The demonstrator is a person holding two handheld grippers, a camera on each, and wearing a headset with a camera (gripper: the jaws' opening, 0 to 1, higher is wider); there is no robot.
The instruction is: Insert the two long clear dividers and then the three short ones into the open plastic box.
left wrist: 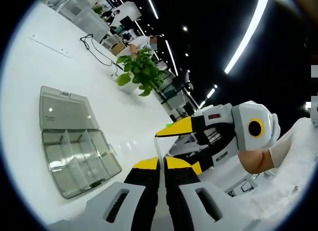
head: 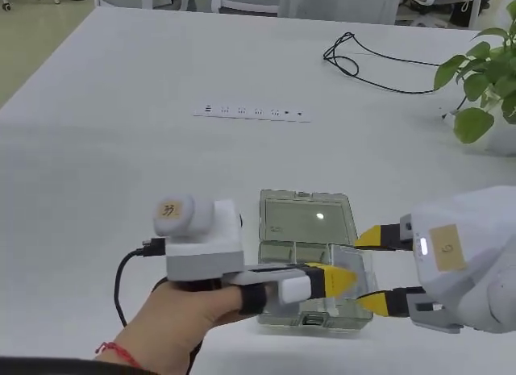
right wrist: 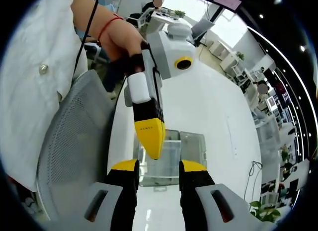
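Observation:
The open clear plastic box [head: 272, 254] lies on the white table [head: 121, 149] with its lid [head: 306, 216] folded back. In the left gripper view the box [left wrist: 54, 156] has several dividers standing in it. My left gripper [head: 343, 280] hovers over the box's right side, shut on a thin clear divider [left wrist: 159, 147] seen edge-on. My right gripper [right wrist: 159, 166] is open, with the left gripper's yellow tip [right wrist: 151, 139] and the clear divider [right wrist: 169, 152] between its jaws. In the head view the right gripper [head: 372, 270] faces left at the box's right edge.
A white power strip [head: 251, 111] lies mid-table. A black cable [head: 363, 64] loops at the back right beside a potted plant [head: 484, 85]. A grey mesh chair [right wrist: 69, 141] is near the person. A hand [head: 185, 314] holds the left gripper.

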